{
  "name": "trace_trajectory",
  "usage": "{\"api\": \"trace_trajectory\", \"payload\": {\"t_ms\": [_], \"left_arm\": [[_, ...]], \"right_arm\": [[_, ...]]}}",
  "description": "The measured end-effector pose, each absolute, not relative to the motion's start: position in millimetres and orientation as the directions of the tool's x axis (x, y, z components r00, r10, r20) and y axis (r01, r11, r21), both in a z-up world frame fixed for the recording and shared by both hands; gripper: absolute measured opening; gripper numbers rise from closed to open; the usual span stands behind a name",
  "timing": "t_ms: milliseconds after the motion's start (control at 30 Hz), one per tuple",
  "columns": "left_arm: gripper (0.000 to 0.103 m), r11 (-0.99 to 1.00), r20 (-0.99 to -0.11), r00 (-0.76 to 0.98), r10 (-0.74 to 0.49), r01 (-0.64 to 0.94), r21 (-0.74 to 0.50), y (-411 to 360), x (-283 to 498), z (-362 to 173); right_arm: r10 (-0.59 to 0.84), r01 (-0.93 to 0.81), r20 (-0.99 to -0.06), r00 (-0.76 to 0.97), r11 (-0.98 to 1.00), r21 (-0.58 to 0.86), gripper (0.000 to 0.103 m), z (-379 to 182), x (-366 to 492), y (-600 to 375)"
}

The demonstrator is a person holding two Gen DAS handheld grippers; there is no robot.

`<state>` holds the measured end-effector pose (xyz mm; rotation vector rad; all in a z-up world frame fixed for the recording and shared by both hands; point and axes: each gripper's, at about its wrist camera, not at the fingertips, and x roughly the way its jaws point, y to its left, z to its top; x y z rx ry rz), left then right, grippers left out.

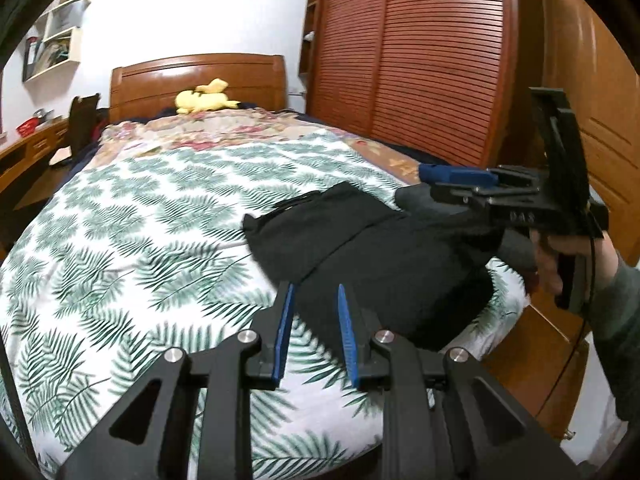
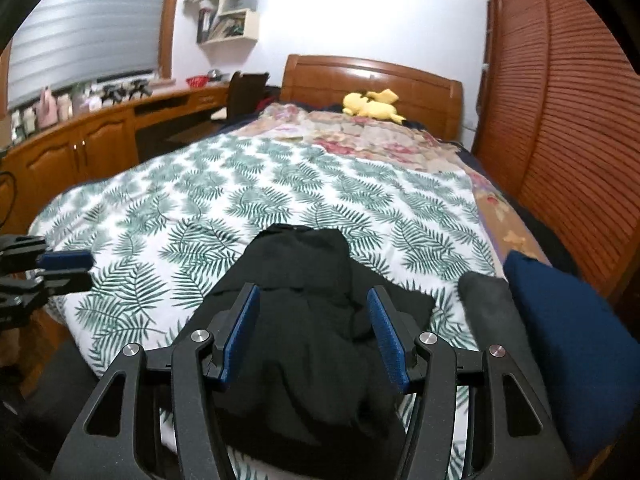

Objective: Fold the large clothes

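Here a black garment [image 2: 312, 320] is seen bunched in a loose heap near the foot corner of the bed, on a leaf-print quilt [image 1: 132, 232]. In the right wrist view the right gripper [image 2: 314, 332] is held just above the heap with its blue pads [image 2: 386, 336] spread wide, nothing caught between them, and the cloth is seen through the gap. The left gripper [image 1: 314, 330] is likewise released (its pads stand apart, though less widely), and it is poised over the near edge of the garment without any fabric pinched. From the left wrist view the right gripper [image 1: 448, 182] is shown from the side, held in a hand [image 1: 560, 264] beyond the heap. A grey piece [image 2: 492, 316] and a dark blue piece [image 2: 568, 344] lie just beside the garment. A yellow plush toy [image 2: 372, 106] rests at the wooden headboard [image 2: 372, 76], well apart from the garment.
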<state>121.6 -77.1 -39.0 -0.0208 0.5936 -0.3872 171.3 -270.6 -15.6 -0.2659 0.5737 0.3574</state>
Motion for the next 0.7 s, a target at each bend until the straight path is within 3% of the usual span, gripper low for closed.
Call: {"api": "trace_trajectory", "payload": {"t_ms": [433,600,700], "left_arm": [[0.020,0.951,-0.570,0.764,-0.303,0.280,-0.129,-40.3,115.7,-64.7],[0.020,0.951,-0.572,0.761,-0.306,0.277,-0.139,-38.1,114.4,-68.3],[0.020,0.950,-0.572,0.761,-0.307,0.280,-0.138,-38.7,114.2,-69.4]], "right_arm": [[0.192,-0.342,-0.713,0.675,0.937,-0.071,0.061,-69.1,200.8,-291.3],[0.281,-0.362,-0.758,0.589,0.930,0.064,0.061,-82.9,203.0,-306.7],[0.284,-0.373,-0.764,0.580,0.926,0.062,0.061,-85.1,199.2,-306.5]]}}
